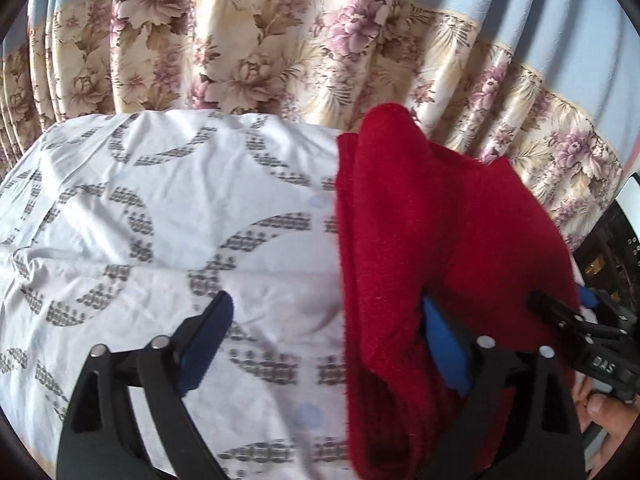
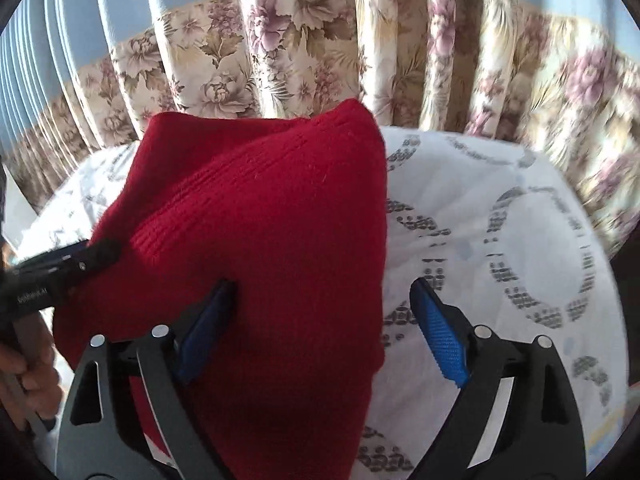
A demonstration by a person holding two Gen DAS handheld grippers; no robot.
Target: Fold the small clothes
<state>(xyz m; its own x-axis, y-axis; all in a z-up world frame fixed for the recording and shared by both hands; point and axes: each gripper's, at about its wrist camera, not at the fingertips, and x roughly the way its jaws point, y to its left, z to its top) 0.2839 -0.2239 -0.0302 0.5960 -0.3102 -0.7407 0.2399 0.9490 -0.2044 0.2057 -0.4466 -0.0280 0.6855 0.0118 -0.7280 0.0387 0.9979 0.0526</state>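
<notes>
Now both grippers stand released: the left gripper (image 1: 328, 344) and right gripper (image 2: 324, 332) flank a folded red knitted garment (image 2: 264, 248) lying mid-frame on the white patterned bedsheet (image 1: 140, 208). Unpinned, its thick springy fold could flop open.

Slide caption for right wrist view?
Open right claw over red knit on patterned sheet, floral curtain behind.

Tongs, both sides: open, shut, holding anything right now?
Left tongs: open; red knitted garment drapes over its right finger, not pinched.
Right tongs: open; same garment lies over its left finger, not pinched.
</notes>
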